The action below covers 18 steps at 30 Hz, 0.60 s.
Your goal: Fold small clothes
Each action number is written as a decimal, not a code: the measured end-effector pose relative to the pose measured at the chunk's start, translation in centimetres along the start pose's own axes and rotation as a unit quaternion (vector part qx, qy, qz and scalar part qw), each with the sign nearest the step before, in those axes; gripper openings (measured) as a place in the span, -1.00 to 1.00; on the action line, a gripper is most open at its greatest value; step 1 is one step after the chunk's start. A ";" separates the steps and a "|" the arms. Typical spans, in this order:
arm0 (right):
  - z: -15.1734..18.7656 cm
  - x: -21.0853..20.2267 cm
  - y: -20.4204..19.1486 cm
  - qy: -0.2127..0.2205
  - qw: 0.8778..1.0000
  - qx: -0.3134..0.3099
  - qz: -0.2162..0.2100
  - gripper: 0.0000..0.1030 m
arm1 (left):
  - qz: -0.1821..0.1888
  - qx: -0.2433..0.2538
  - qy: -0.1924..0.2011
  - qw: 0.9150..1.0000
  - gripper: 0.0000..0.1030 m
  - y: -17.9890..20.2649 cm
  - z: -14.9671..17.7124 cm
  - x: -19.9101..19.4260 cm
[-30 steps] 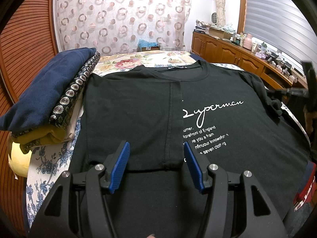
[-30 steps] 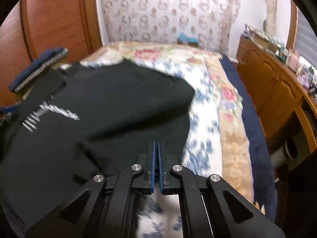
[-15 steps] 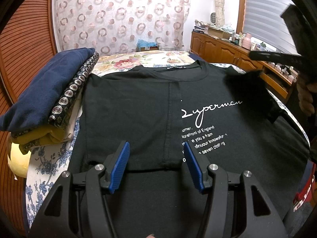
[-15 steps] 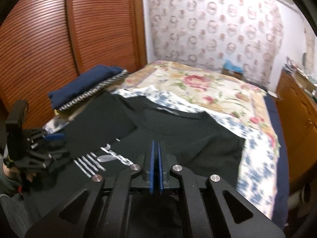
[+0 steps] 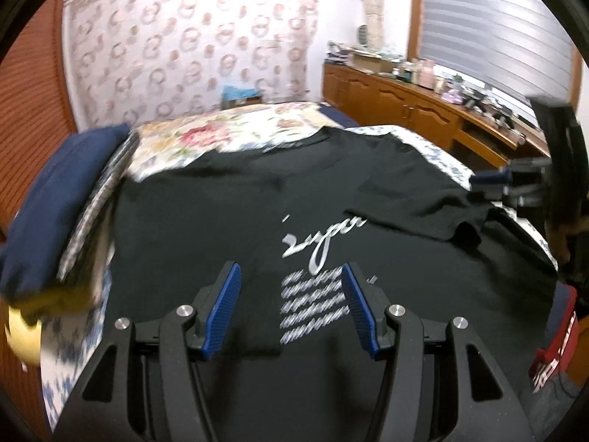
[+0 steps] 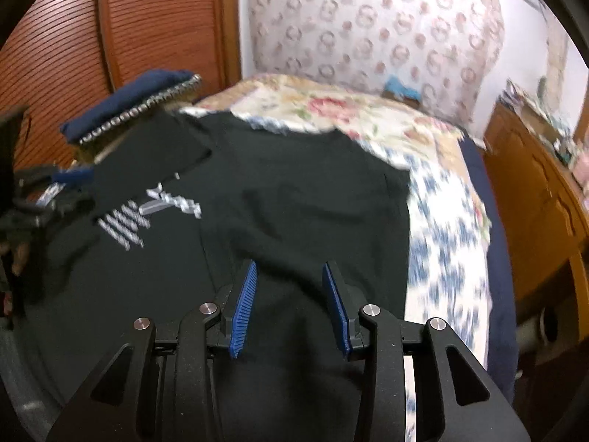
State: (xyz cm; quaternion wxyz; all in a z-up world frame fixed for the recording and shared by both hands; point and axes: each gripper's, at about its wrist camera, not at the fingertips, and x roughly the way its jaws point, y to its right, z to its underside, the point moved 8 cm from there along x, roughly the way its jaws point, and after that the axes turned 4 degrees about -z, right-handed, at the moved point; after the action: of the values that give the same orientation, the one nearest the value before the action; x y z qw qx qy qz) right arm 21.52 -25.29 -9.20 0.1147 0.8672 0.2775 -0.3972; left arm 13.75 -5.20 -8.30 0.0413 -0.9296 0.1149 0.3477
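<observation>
1. Stack of folded clothes (image 5: 55, 199): a navy piece on top, a studded band beneath it, yellow at the bottom. It lay just left of the black T-shirt, against the slatted wooden wardrobe door (image 6: 73, 44).
2. Bed cover (image 5: 235, 136): floral, in cream, pink and blue. It showed beyond the T-shirt's collar and along both sides of the T-shirt.
3. Black T-shirt (image 5: 206, 221): the task's garment, spread flat on the bed cover, collar away from the cameras. Its left side was folded in over the front, covering the start of the white script and text lines. The right sleeve (image 5: 416, 202) was folded in over the chest, covering the end of the script.
4. Left gripper (image 5: 291, 313): over the T-shirt's lower front, blue pads spread apart with nothing between them; the printed text showed through the gap.
5. Right gripper (image 6: 291, 305): over the T-shirt's right half, near its right edge. Its jaws had just been opening and stood apart, empty, the cloth lying below them. In the left wrist view it (image 5: 493, 182) appeared blurred just right of the folded sleeve.
6. Wooden cabinets (image 5: 405, 99): well right of the T-shirt, past the bed, their top crowded with small items too blurred to identify.
7. Patterned curtain (image 6: 368, 25): behind the T-shirt, beyond the head of the bed.
</observation>
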 end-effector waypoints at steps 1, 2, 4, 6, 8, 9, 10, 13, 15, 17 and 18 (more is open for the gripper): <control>0.4 -0.2 0.0 0.000 1.000 0.005 -0.002 -0.28 | 0.005 0.007 -0.002 1.000 0.09 0.5 -0.6 0.3; 1.0 -0.3 0.0 0.000 1.000 0.012 -0.007 -0.28 | 0.010 0.012 -0.003 1.000 0.09 0.9 -1.2 0.5; 1.9 -0.4 -0.6 0.001 1.000 0.022 -0.020 -0.28 | 0.022 0.023 -0.007 0.999 0.09 1.8 -2.4 1.2; 2.3 -0.4 -2.0 0.002 0.999 0.017 -0.031 -0.28 | 0.045 0.032 -0.013 0.998 0.09 2.8 -3.5 2.0; 2.4 -0.3 -3.3 0.004 0.999 0.010 -0.042 -0.28 | 0.043 0.044 -0.022 0.998 0.09 3.5 -4.4 3.0; 2.3 -0.2 -4.1 0.005 0.999 0.004 -0.048 -0.28 | 0.044 0.053 -0.024 0.997 0.08 3.9 -4.7 3.4; 2.3 -0.1 -4.7 0.003 0.999 -0.001 -0.049 -0.28 | 0.049 0.062 -0.025 0.997 0.08 4.4 -4.9 3.8; 2.7 0.6 -5.7 -0.008 0.999 -0.020 -0.036 -0.29 | 0.071 0.072 -0.043 0.994 -0.13 5.4 -5.3 5.6; 3.2 1.1 -5.5 -0.017 0.999 -0.033 -0.014 -0.61 | 0.074 0.071 -0.059 0.993 -0.27 5.6 -5.4 6.8; 3.4 1.2 -5.3 -0.017 0.999 -0.036 -0.011 -0.82 | 0.070 0.075 -0.071 0.992 -0.33 5.8 -5.4 7.9; 3.6 1.0 -5.3 -0.015 0.999 -0.038 -0.017 -0.87 | 0.069 0.079 -0.079 0.991 -0.33 6.0 -5.4 8.5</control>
State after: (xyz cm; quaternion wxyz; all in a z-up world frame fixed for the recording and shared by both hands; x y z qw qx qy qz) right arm 16.80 -22.02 -12.22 0.1454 0.8514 0.3053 -0.4009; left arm 22.00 -13.43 -9.79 0.0997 -0.8830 0.2019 0.4118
